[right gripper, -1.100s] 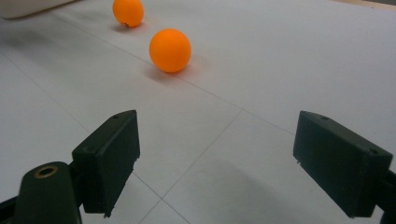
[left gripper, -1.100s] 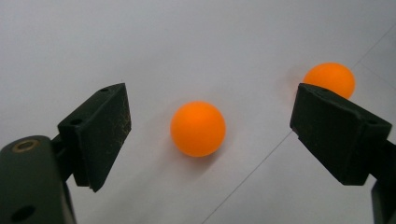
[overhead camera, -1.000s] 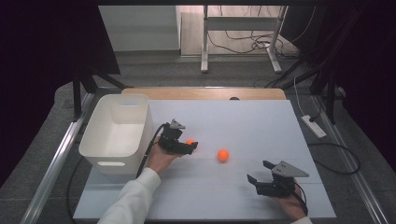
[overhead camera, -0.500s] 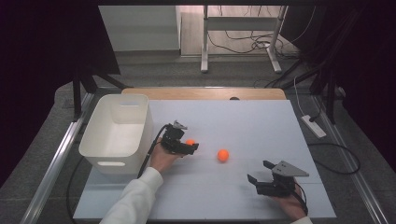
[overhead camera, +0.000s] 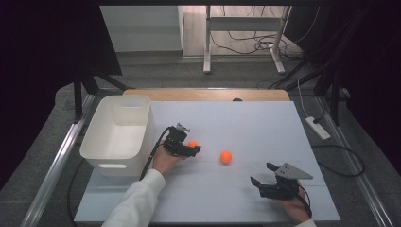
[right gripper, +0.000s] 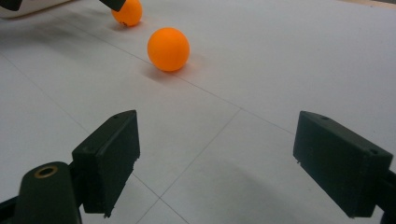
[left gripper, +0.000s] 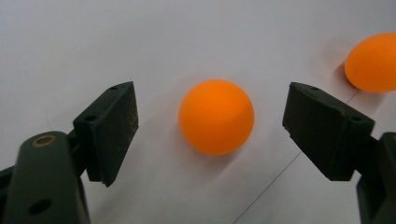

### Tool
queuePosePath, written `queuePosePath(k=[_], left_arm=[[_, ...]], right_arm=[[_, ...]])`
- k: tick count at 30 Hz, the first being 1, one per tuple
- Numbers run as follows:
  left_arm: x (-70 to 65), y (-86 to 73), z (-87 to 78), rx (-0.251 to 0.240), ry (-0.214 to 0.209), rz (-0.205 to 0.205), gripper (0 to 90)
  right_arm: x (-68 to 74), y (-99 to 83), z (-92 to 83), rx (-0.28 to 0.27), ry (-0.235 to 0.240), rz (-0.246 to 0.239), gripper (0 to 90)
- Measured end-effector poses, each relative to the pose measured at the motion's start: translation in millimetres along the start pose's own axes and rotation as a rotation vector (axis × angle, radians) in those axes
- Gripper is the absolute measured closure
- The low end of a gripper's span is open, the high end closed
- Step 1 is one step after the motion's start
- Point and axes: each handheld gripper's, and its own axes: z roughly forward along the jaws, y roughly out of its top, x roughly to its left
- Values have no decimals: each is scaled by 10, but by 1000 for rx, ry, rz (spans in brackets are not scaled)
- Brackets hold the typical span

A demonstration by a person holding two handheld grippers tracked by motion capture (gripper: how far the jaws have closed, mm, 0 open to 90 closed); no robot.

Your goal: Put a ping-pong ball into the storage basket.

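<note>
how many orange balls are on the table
2: one ball between the left gripper's open fingers, the other ball free mid-table. The bin may hide more.

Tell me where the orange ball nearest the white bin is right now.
In the high view it lies on the table just right of the white bin, between the open jaws of the left hand-held gripper.

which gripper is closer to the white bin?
Left. The left gripper sits just right of the white bin, its jaws around an orange ball without touching it. The right gripper rests far off near the table's front right.
</note>
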Motion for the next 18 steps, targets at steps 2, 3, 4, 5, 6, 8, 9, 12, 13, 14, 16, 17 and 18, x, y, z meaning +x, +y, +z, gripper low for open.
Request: queuePosePath(k=[2,3,4,5,6,8,9,12,13,14,16,17,18], left_arm=[[4,-2,8,4,-2,0,224],[5,-4,15,6,-2,0,236],[2,-5,18,8,-3,1,244],[-4,-6,21,10,-6,2,249],[-8,-6,26,10,-5,5,254],[-9,-2,35,10,-6,9,262],[-8,-1,43,10,-8,5,266],[9,0,77,20,-12,3,269],[9,-2,92,24,-15,2,270],[7,-4,102,30,-18,6,275],[2,-5,115,38,-20,10,297],[-1,-5,122,38,-18,9,306],[-1,-5,125,37,-17,10,326]], right_arm=[[-1,0,1,0,0,-1,148],[-2,0,1,0,0,-1,148],[-3,0,0,-1,-1,-1,148],[-4,0,-1,-1,-1,0,148],[-4,0,-2,-1,-1,0,149],[-4,-1,-2,-1,-1,-1,148],[-3,-1,-2,-1,-1,-1,148],[-1,0,-3,-1,-1,-2,149],[-2,0,-3,-1,-1,-1,148],[-4,0,-3,-1,-1,-1,149],[-7,1,-5,-2,-1,-1,149],[-8,2,-6,-2,-1,0,149],[-11,2,-7,-1,-4,-2,149]])
